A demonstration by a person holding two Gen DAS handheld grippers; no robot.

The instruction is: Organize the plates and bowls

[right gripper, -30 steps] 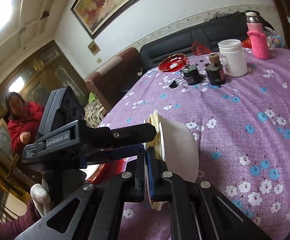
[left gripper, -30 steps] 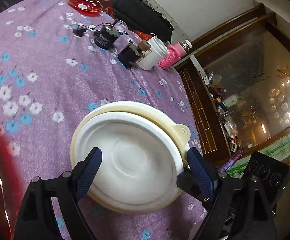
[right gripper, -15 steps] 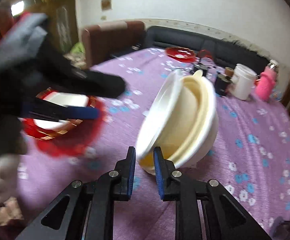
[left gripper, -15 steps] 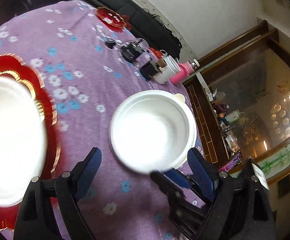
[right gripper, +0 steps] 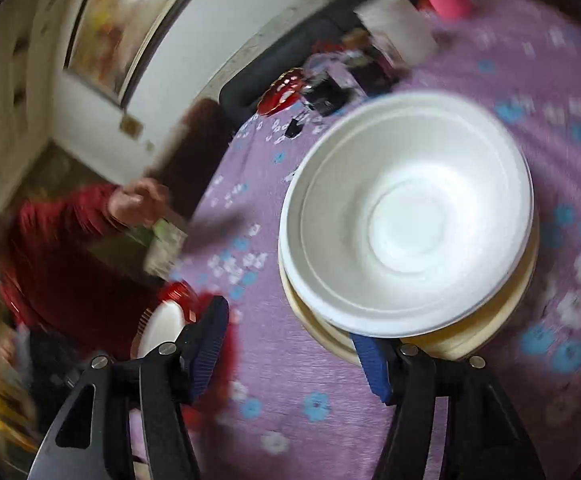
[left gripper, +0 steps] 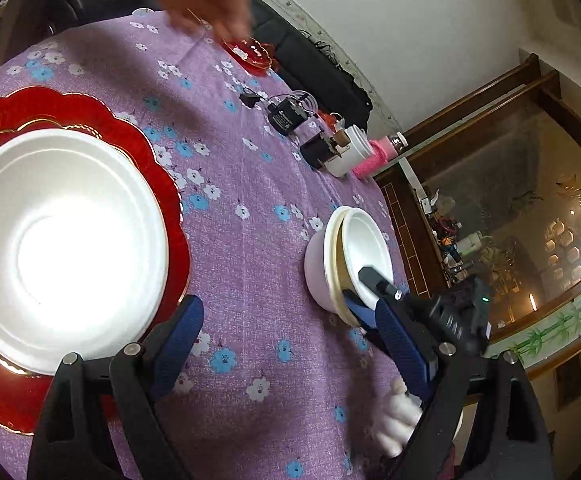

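Both claws open now: right claw (right gripper: 296, 346) (just widened) off the upright bowl stack (right gripper: 406, 216), left claw (left gripper: 290, 354) empty

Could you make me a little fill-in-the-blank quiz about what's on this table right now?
1. The large white bowl sits on a scalloped plate coloured ____.
2. The tablecloth is ____ with small flowers.
3. The stack of bowls stands on the table, and the right gripper beside it has its jaws ____.
4. Between the left gripper fingers there is ____.

Missing words: red; purple; open; nothing
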